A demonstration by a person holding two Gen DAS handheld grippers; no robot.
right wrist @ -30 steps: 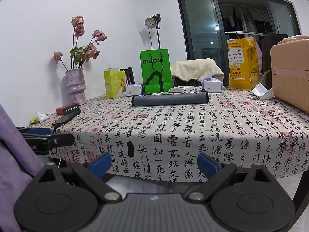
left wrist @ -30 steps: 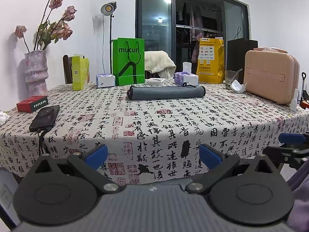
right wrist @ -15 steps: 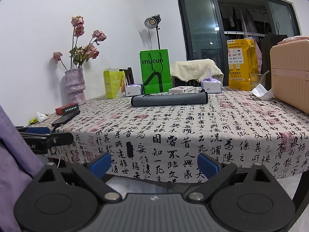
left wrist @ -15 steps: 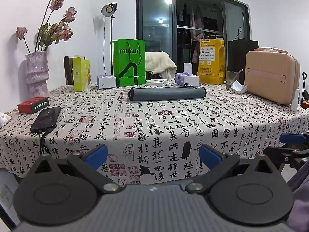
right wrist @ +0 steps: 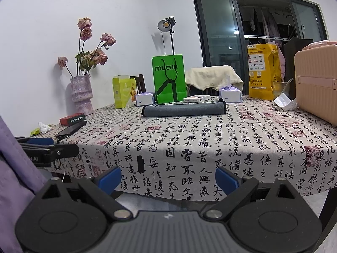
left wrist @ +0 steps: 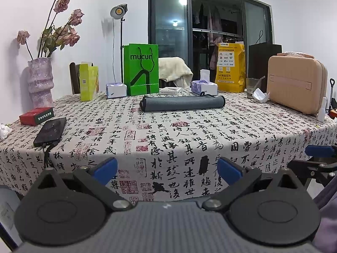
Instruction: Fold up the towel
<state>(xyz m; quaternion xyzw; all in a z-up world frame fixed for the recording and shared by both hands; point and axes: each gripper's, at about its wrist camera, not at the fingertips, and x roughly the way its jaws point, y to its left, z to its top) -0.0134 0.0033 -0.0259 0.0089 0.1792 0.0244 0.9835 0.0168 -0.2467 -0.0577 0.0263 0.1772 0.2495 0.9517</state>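
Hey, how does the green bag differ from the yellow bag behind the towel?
The green bag is plain bright green with a "mucun" logo; the yellow bag is covered in small print. The green bag stands left of the towel, the yellow bag to its right. Both stand upright at the table's far edge.

Green bag, vase, phone, suitcase
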